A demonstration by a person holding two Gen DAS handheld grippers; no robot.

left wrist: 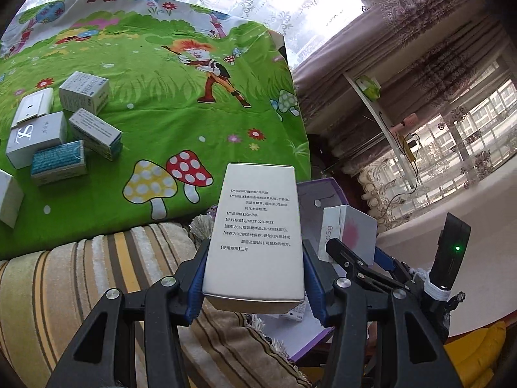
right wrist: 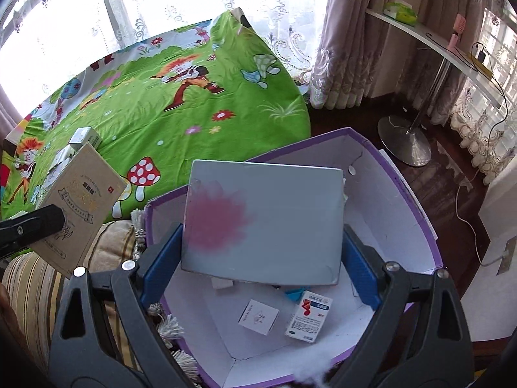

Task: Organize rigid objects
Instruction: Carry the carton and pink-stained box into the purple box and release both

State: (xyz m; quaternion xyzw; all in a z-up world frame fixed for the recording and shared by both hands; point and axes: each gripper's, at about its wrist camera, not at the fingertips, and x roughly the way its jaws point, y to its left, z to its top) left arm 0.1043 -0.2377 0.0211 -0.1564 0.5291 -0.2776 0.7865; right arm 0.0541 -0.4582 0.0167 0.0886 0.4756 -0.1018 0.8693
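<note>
My left gripper is shut on a tall white box with printed text, held upright above a striped cushion. In the right wrist view the same box shows its beige front, with one left finger against it. My right gripper is shut on a flat grey-white box with a pink blot. It hangs tilted over an open purple carton with a white lining. At the carton's bottom lie a small white box and a red-and-blue medicine box.
Several small boxes lie loose on a green cartoon sheet to the left. A striped cushion borders the carton. To the right stand a white shelf on a metal foot, curtains, and cables on the dark floor.
</note>
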